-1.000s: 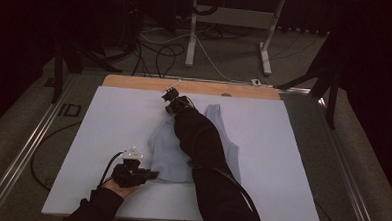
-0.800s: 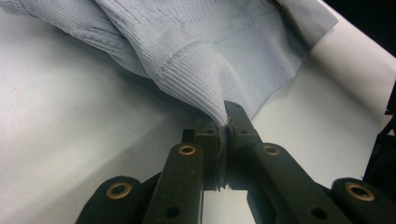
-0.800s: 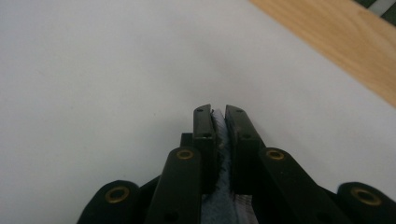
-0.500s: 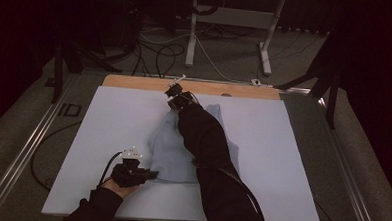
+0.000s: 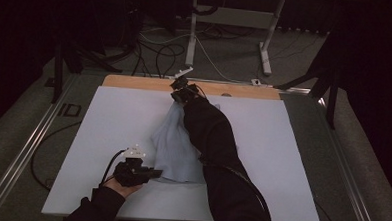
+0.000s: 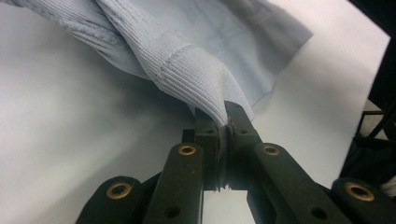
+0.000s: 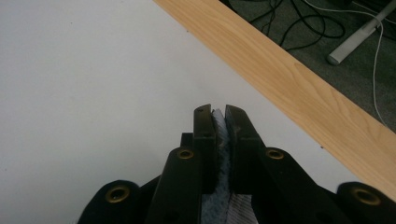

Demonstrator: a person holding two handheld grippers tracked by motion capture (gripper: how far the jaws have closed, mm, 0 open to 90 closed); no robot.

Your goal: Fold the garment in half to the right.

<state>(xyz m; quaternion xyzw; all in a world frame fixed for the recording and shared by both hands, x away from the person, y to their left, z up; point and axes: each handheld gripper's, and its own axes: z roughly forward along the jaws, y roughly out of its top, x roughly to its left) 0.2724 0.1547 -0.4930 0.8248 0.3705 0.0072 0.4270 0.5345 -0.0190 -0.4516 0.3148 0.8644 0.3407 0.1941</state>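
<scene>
- In the high view a pale blue cloth (image 5: 175, 144) lies on the white surface (image 5: 292, 159), stretched from the near edge toward the far wooden strip (image 5: 135, 83).
- The left hand-held gripper (image 5: 153, 174) sits at the cloth's near corner, held by the left hand (image 5: 121, 182); the right hand-held gripper (image 5: 177, 92) is at the cloth's far end, raised above the surface near the strip, with the dark right sleeve (image 5: 213, 136) lying across the cloth.
- From that height the jaws are too small to judge.
- The left gripper view settles it: the left hand-held gripper (image 6: 224, 128) is pressed together on a ribbed hem of the cloth (image 6: 187, 74), which rises from the jaws and drapes away over the surface (image 6: 70, 121). The knit ribbing and a seam show here, not from above.
- The right gripper view shows the right hand-held gripper (image 7: 219, 116) pinching a thin fold of the blue cloth (image 7: 219, 140) between its jaws, tips pointing at the white surface (image 7: 93, 70) and the strip (image 7: 289, 84).
- Beyond the strip, this view shows grey floor (image 7: 373, 60) with cables (image 7: 299, 23); the high view shows a metal stand (image 5: 228, 17) out there too.
</scene>
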